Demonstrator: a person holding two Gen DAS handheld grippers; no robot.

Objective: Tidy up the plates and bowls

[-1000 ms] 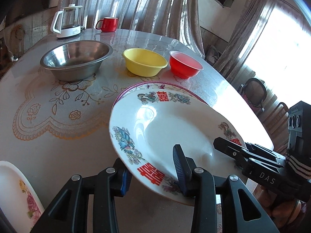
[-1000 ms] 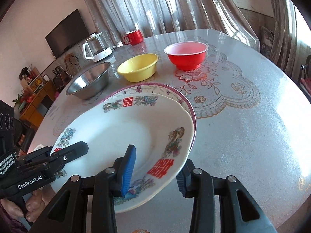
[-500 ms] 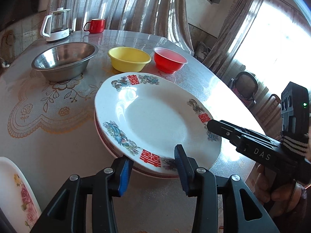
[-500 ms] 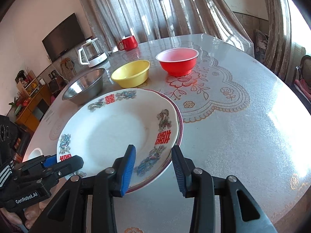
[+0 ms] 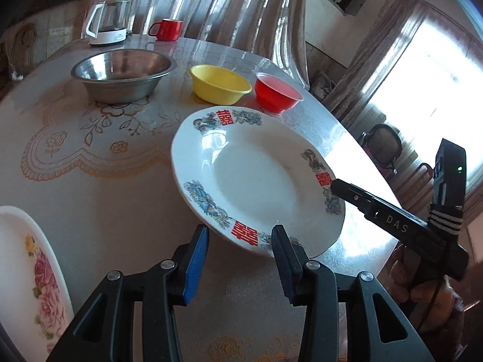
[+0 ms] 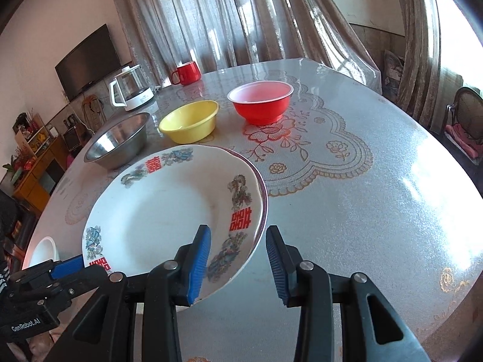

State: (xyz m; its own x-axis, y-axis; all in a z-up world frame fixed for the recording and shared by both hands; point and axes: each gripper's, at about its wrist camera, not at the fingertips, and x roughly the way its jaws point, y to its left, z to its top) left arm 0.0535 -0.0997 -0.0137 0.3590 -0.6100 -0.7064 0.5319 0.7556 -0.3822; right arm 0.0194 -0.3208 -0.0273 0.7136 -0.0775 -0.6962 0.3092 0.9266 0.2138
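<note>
A white plate lies on the table at twelve o'clock of the left gripper, jaws parted and empty, and eleven o'clock of the equally open right gripper; only the right view shows a red-rimmed plate beneath.

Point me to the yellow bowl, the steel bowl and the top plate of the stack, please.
yellow bowl [image 6: 193, 117]: right wrist view, inner wall.
steel bowl [image 5: 120, 66]: left wrist view, inside bottom.
top plate [image 5: 253, 181]: left wrist view, its white centre well.
</note>
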